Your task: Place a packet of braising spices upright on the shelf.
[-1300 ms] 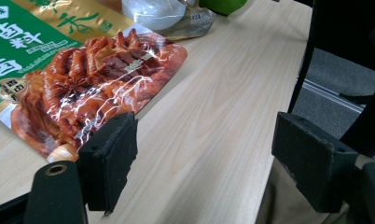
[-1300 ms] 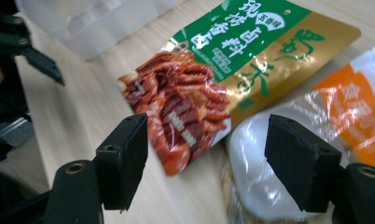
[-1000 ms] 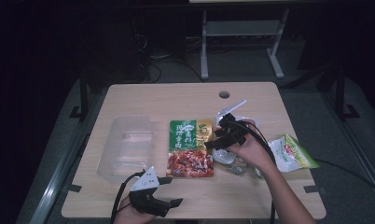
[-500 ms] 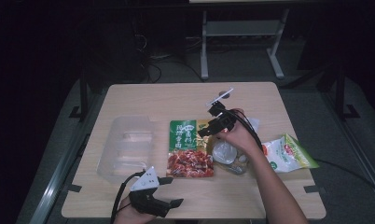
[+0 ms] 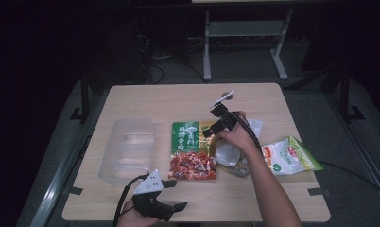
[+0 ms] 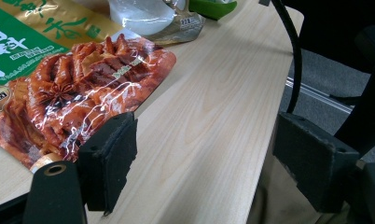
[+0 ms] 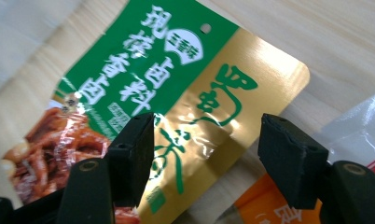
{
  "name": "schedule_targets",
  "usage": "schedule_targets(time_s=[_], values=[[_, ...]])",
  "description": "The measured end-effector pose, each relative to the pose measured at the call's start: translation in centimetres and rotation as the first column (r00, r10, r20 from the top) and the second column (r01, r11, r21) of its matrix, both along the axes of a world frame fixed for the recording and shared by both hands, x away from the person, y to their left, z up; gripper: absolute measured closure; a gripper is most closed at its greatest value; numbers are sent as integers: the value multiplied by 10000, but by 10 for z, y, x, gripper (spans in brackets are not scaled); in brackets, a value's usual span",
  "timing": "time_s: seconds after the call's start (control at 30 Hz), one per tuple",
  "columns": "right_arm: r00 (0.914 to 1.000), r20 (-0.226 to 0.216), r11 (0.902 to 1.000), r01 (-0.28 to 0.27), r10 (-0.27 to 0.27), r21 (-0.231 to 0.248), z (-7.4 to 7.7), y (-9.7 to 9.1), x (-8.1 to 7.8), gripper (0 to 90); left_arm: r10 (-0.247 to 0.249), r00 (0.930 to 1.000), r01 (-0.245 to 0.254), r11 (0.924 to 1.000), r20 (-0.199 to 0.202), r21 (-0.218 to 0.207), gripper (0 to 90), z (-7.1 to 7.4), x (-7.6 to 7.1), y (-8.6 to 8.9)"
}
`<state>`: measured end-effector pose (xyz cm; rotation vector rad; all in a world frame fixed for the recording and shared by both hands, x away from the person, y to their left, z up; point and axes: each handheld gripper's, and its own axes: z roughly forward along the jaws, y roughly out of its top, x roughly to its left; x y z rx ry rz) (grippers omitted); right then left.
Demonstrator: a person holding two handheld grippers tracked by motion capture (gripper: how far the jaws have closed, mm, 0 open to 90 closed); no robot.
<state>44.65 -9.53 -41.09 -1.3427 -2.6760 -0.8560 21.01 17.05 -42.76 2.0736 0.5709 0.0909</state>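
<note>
Hovering your right gripper (image 5: 208, 133), jaws apart, over the gold top corner of the snack packet (image 5: 192, 150), you're aiming along its long axis (left gripper (image 5: 171, 194), spread and empty, is waiting near its lower end).

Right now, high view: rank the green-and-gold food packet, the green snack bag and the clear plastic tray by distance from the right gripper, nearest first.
1. Green-and-gold food packet: right under the right gripper, which is open over its gold top corner.
2. Green snack bag: off to the table's right edge.
3. Clear plastic tray: on the table's left, beyond the packet; not far behind the bag.
</note>
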Motion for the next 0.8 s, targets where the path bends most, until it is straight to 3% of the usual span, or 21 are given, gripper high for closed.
schedule_targets(time_s=[0.13, 0.2, 0.43, 0.6, 0.73, 0.8], values=[[9995, -165, 9996, 275, -274, 56, -4, 1, 3, 366, -2, 10000, 3, 10000, -39, 38, 217, 0, 0, -1], [9988, -270, 9991, 392, -397, -189, -6, 1, 4, 363, -30, 10000, 30, 10000, -27, 60, 217, -1, 0, -1], [9975, -586, 9985, 378, -401, -392, -17, 5, 7, 363, -71, 10000, 72, 9999, -49, 71, 217, -1, -1, -3], [9941, -989, 9988, 410, -435, -270, -25, 7, 8, 399, -67, 9999, 67, 10000, -93, 52, 217, -1, -2, -4], [9946, -953, 9976, 345, -401, -596, -29, 10, 6, 493, -69, 10000, 69, 10000, -67, 70, 217, -1, -2, -4], [9953, -864, 9978, 394, -440, -542, -29, 11, 5, 574, -58, 9999, 59, 10000, -87, 80, 217, -1, -2, -4]])
